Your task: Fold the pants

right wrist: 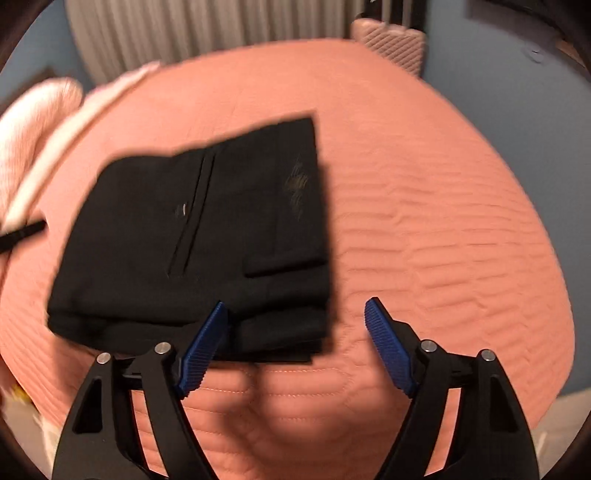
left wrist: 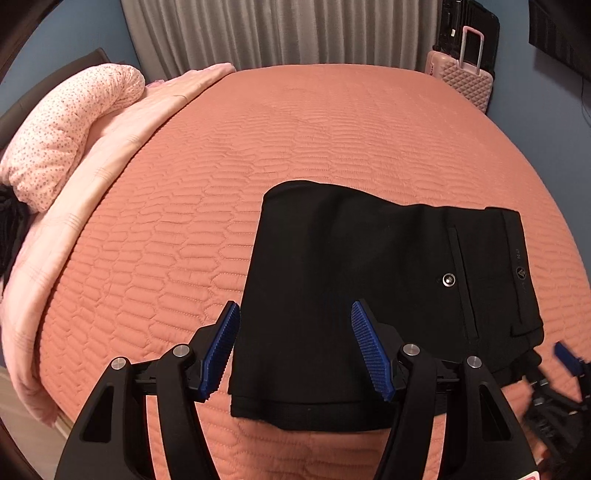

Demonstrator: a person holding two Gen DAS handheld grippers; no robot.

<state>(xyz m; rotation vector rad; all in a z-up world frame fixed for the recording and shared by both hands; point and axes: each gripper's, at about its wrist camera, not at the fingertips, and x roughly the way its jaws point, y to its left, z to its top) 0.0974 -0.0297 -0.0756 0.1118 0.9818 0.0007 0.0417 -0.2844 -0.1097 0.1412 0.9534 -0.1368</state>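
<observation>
Black pants (left wrist: 369, 280) lie folded into a flat packet on the salmon quilted bed cover (left wrist: 295, 129), with a back pocket and its button facing up. My left gripper (left wrist: 295, 339) hovers open over the packet's left half, and the fabric shows in the gap between its blue pads (left wrist: 223, 350). In the blurred right wrist view the pants (right wrist: 192, 236) sit left of centre. My right gripper (right wrist: 295, 332) stands open over their near right corner, gripping nothing. The same gripper appears blurred at the right edge of the left wrist view (left wrist: 565, 369).
A speckled pink pillow (left wrist: 70, 125) and a folded pale pink blanket (left wrist: 110, 155) lie along the bed's left side. Beyond the far right corner a pink suitcase (left wrist: 461, 77) stands. Grey curtains (left wrist: 280, 33) hang behind the bed.
</observation>
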